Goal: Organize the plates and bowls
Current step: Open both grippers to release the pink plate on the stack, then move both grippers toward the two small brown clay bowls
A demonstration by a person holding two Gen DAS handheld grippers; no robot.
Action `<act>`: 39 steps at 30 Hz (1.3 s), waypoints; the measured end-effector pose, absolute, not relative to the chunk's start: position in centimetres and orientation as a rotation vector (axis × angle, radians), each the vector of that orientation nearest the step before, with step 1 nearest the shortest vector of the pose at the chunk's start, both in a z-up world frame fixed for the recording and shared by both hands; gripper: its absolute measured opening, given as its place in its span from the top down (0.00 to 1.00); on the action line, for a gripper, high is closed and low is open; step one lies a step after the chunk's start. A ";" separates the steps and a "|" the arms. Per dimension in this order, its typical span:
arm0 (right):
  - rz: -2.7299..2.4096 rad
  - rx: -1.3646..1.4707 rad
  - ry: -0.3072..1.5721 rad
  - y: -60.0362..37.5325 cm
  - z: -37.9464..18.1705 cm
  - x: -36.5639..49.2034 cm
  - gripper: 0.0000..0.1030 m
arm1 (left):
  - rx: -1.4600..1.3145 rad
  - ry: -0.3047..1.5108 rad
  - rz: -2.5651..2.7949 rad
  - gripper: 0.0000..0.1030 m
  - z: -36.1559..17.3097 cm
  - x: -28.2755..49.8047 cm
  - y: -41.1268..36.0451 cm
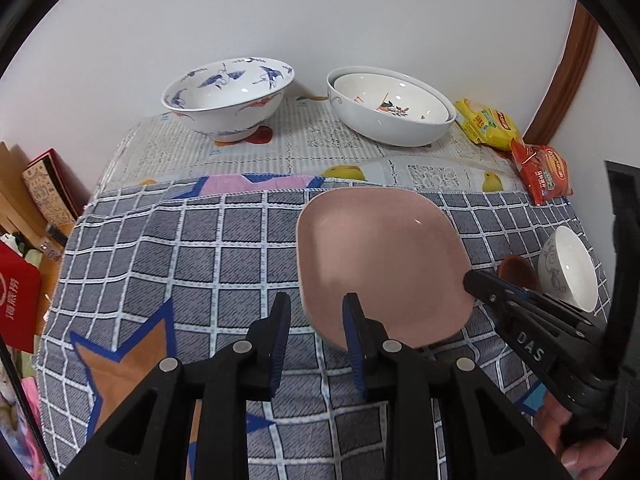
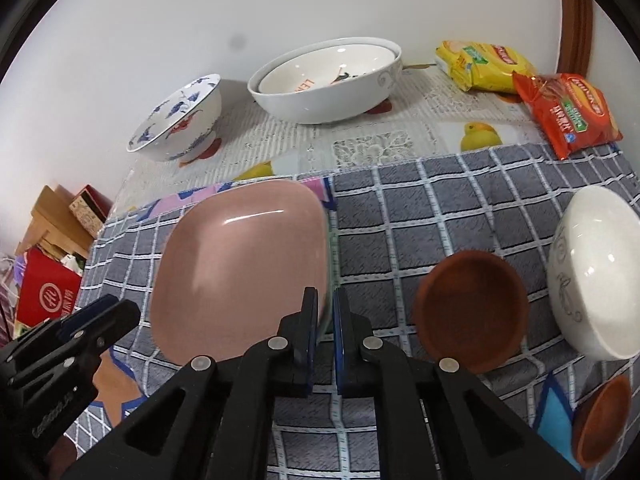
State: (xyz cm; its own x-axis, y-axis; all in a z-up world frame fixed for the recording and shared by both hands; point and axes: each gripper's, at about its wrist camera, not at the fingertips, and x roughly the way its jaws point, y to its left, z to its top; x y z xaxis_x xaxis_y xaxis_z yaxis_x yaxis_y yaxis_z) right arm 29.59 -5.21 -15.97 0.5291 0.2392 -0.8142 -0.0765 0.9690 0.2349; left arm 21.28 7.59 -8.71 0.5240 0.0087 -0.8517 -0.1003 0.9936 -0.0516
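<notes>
A pink square plate (image 1: 380,256) (image 2: 240,264) is over the grey checked cloth (image 1: 160,248). My right gripper (image 2: 325,296) is shut on its right rim, which runs between the two blue pads; in the left wrist view that gripper (image 1: 474,280) comes in from the right. My left gripper (image 1: 318,304) is open at the plate's near left corner. The rim sits in the gap, and the pads do not press on it. In the right wrist view the left gripper (image 2: 108,312) shows just left of the plate.
By the far wall stand a blue-and-white patterned bowl (image 1: 228,96) and two nested white bowls (image 1: 392,108). A small white bowl (image 2: 596,272) and two brown dishes (image 2: 472,312) (image 2: 600,424) lie right of the plate. Snack packets (image 2: 568,112) are at the back right, boxes (image 1: 48,188) off the left edge.
</notes>
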 end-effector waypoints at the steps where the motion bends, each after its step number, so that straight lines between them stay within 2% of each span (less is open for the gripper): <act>1: 0.196 0.172 1.001 -5.1 -16.0 29.5 0.92 | -0.095 1.018 0.068 0.75 -8.6 21.1 7.6; 8: 0.168 0.149 0.938 -6.7 -13.2 27.0 0.89 | -0.074 0.990 0.053 0.75 -6.9 19.6 6.1; 10: 0.146 0.132 0.912 -7.6 -12.0 26.0 0.83 | -0.070 0.978 0.039 0.75 -6.4 19.1 5.3; 12: 0.116 0.107 0.879 -8.7 -10.7 24.7 0.73 | -0.069 0.966 0.017 0.75 -5.9 18.7 4.5; 16: 0.031 0.027 0.816 -11.0 -8.5 21.6 0.68 | -0.044 0.941 -0.035 0.75 -4.5 17.6 1.5; 18: -0.013 -0.005 0.781 -12.6 -7.5 19.9 0.58 | -0.024 0.925 -0.053 0.75 -3.8 17.1 -0.2; 20: -0.037 -0.005 0.759 -14.2 -6.9 18.5 0.54 | -0.015 0.914 -0.065 0.75 -3.3 16.6 -1.5; 29: -0.158 0.046 0.714 -22.4 -6.1 13.3 0.53 | -0.017 0.861 -0.129 0.75 -1.5 14.4 -8.0; 33: -0.160 0.032 0.740 -25.0 -6.6 12.4 0.41 | -0.030 0.839 -0.132 0.75 -1.1 14.1 -10.3; 35: -0.156 0.034 0.752 -26.0 -6.8 12.2 0.40 | -0.040 0.833 -0.129 0.75 -1.1 14.3 -11.3; 38: -0.123 0.043 0.776 -27.6 -7.2 12.4 0.25 | -0.055 0.826 -0.101 0.75 -1.3 14.7 -12.3; 39: -0.113 0.054 0.784 -28.2 -7.3 12.6 0.24 | -0.061 0.830 -0.088 0.75 -1.5 15.0 -12.6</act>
